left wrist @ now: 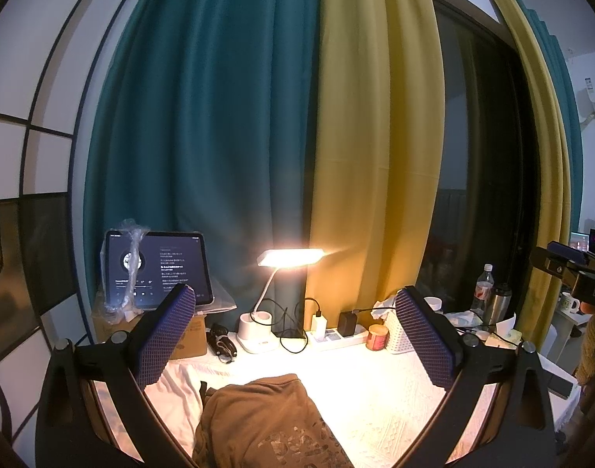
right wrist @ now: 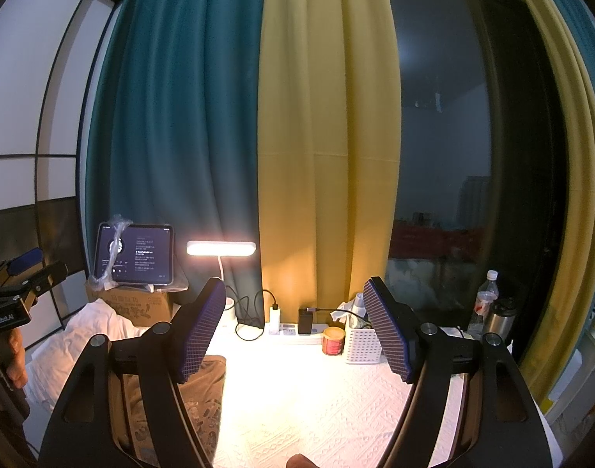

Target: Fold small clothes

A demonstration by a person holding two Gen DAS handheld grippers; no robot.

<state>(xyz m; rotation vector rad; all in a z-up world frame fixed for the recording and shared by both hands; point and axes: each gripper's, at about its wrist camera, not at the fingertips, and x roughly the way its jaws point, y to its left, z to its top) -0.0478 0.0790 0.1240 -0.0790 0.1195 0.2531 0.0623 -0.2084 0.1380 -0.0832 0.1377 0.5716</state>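
Nearest the lens: left gripper (left wrist: 297,339) held wide apart, purple ribbed pads (left wrist: 165,335) empty, raised over the near end of a brown printed garment (left wrist: 258,425) lying crumpled on the white embossed tablecloth (left wrist: 375,409). Pale print on the brown cloth, too broken to read. Beside it, right gripper (right wrist: 297,331) likewise spread and holding nothing, hovering over bare tablecloth with the brown garment under and past its left finger. Open, lamplit cloth to the right of the garment and ahead of both tools. At the left edge of the right wrist view, the other tool's body marked "GenRobot.AI", a hand (right wrist: 13,355) wrapped around its handle below. In the left wrist view, letters "DA" on the right tool's side at the far right edge. White garment (right wrist: 83,335) bunched left of the brown one, against a cardboard box (right wrist: 137,306) with printed characters not legible. Farther back, along the table's rear edge: lit desk lamp (left wrist: 289,258), power strip (left wrist: 336,337) with two chargers, small red-labelled jar (right wrist: 333,341), white perforated basket (right wrist: 362,345). On the box, a tablet (left wrist: 159,269) showing a music player with small unreadable lines. Behind all, teal curtain (left wrist: 204,117) and yellow curtain (left wrist: 371,117), dark window (right wrist: 453,156) to the right.
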